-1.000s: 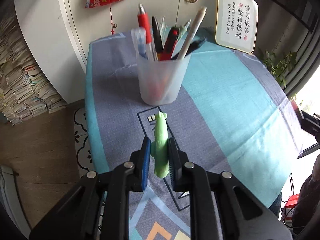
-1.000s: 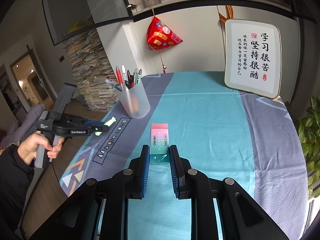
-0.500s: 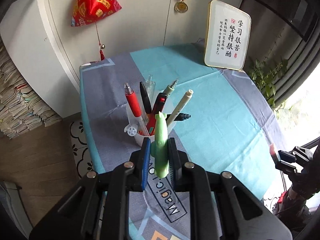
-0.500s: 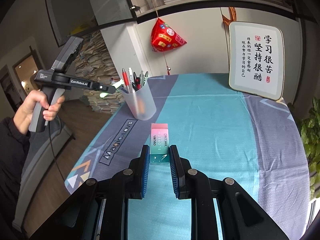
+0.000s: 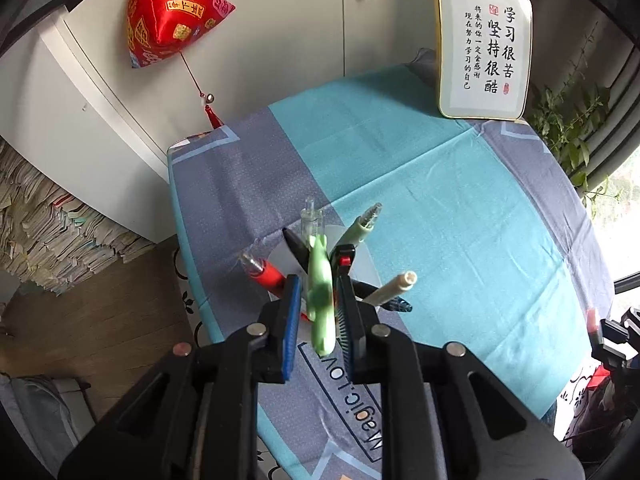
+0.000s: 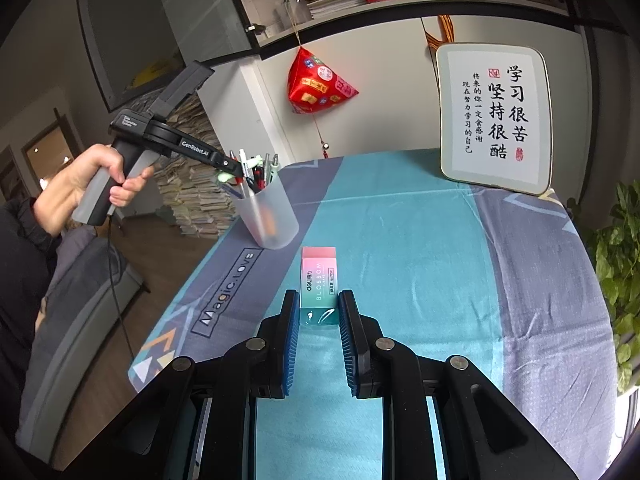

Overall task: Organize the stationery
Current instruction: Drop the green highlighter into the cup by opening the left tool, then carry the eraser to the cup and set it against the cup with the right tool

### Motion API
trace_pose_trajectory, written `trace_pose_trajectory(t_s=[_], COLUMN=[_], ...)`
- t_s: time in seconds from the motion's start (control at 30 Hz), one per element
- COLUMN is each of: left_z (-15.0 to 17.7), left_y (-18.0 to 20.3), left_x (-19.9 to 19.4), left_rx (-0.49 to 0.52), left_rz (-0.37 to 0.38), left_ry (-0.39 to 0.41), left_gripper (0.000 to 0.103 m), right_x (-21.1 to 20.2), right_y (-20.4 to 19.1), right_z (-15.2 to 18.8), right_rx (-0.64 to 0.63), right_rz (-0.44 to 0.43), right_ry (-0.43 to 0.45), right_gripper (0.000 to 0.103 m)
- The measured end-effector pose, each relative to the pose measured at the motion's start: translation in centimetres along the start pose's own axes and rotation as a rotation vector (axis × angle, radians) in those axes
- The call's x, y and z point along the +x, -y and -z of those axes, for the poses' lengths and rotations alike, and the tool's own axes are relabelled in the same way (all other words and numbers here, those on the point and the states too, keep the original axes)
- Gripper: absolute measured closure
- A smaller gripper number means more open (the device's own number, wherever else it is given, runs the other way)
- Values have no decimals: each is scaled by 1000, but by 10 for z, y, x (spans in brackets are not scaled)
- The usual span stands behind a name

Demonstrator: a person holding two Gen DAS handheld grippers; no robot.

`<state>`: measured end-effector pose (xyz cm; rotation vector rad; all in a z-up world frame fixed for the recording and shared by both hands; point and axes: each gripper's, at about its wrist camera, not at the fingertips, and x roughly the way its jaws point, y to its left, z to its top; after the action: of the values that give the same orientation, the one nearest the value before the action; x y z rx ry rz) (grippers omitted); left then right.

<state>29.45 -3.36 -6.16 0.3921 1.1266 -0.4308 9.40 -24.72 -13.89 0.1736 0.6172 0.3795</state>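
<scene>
My left gripper [image 5: 317, 286] is above the translucent pen cup [image 6: 269, 216] and points down into it. A pale green pen [image 5: 321, 300] is between its fingers; the jaws have spread and the pen looks blurred and loose. Several pens stand in the cup [image 5: 362, 262], among them a red one [image 5: 266, 274] and a cream one [image 5: 390, 288]. My right gripper [image 6: 319, 304] is shut on a pink and teal eraser [image 6: 319, 284] and holds it over the tablecloth [image 6: 420, 248]. The left gripper also shows in the right wrist view [image 6: 226, 168].
A framed calligraphy board [image 6: 494, 118] leans at the table's far right. A red hanging ornament [image 6: 318, 84] is on the wall behind. Stacks of paper [image 6: 192, 196] stand on the floor left of the table. A plant [image 6: 618, 248] is at the right edge.
My left gripper rose and tilted down over the cup, bringing the green pen above the other pens. Its jaws have widened around the pen. My right gripper held still with the eraser.
</scene>
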Motion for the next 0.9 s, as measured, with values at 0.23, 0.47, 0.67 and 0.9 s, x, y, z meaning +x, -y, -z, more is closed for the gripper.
trace_pose_trajectory(t_s=[0.23, 0.47, 0.67, 0.9], left_z=[8, 50, 102, 154], left_y=[-2, -14, 6, 20], left_x=[-25, -66, -78, -75], left_rx=[-20, -137, -107, -112], left_rz=[-25, 5, 45, 58], left_ry=[91, 257, 358, 391], left_gripper=[50, 32, 26, 25], right_x=[-4, 8, 28, 59], right_y=[10, -3, -40, -93], right_z=[0, -17, -43, -70], right_rx=[24, -11, -93, -225], right_rz=[9, -58, -119, -124], right_ry=[4, -33, -67, -123], right_gripper=[82, 82, 82, 82])
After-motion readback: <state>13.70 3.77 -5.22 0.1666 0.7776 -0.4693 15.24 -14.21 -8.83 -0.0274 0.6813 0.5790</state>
